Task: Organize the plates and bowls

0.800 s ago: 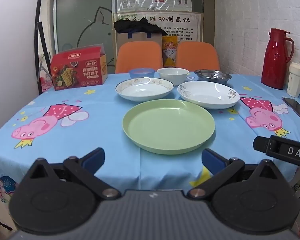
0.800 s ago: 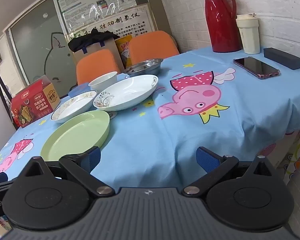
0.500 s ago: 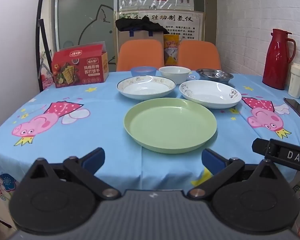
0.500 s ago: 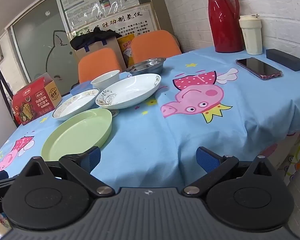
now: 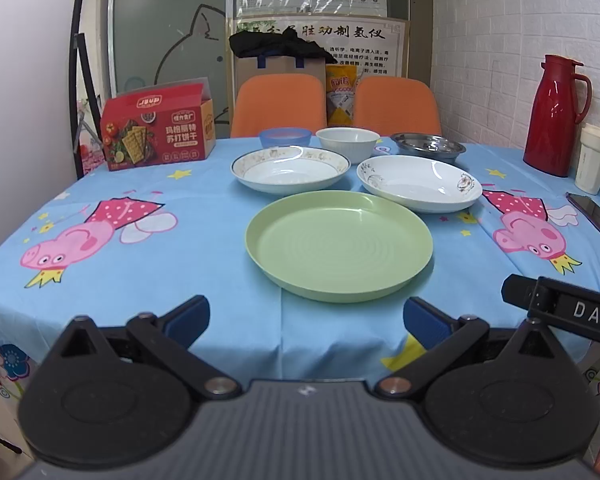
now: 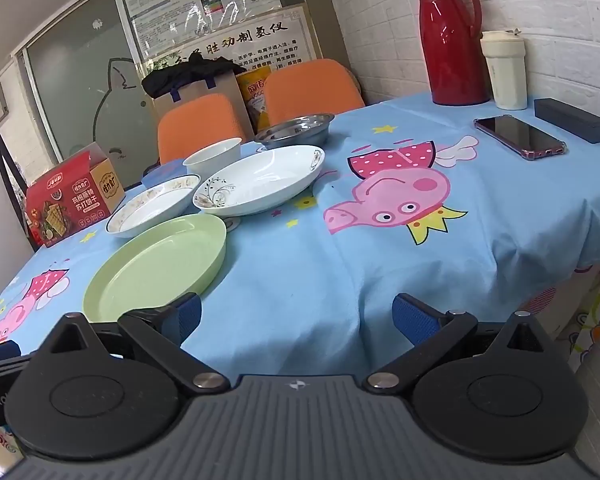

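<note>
Left tongs and right tongs hang released, holding nothing, at the table's near edge. Just ahead of the left tongs lies an empty green plate. Beyond it sit two empty white dishes, then a white bowl; the blue bowl is partly hidden.

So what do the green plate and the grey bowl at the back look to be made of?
Green plate: likely matte plastic or melamine; flat colour, soft sheen, moulded concentric rings. Grey bowl: seemingly polished stainless steel; mirror-like reflections on its rim and inside.
</note>
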A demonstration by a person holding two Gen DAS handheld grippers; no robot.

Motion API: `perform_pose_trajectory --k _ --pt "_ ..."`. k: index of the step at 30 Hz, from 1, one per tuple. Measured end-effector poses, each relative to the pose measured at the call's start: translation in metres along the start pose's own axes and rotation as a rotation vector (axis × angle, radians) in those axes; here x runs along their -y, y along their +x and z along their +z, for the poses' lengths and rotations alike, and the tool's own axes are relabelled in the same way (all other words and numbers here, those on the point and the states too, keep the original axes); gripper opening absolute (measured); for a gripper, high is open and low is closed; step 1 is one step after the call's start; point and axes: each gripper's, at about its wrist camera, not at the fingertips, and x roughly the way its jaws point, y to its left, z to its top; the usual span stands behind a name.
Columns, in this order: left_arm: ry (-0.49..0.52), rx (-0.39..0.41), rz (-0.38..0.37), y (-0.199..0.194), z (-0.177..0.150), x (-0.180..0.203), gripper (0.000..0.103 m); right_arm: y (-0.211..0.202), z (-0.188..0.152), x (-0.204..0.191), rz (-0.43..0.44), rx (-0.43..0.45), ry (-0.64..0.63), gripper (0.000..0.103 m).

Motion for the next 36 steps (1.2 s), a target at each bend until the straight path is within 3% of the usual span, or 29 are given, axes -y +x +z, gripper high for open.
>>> perform_pose_trajectory --k 36 --pt "0.005 -0.004 -0.006 -0.0001 0.0008 0.0035 0.103 -0.0037 0.0015 -0.0018 0.004 0.007 -0.009 0.103"
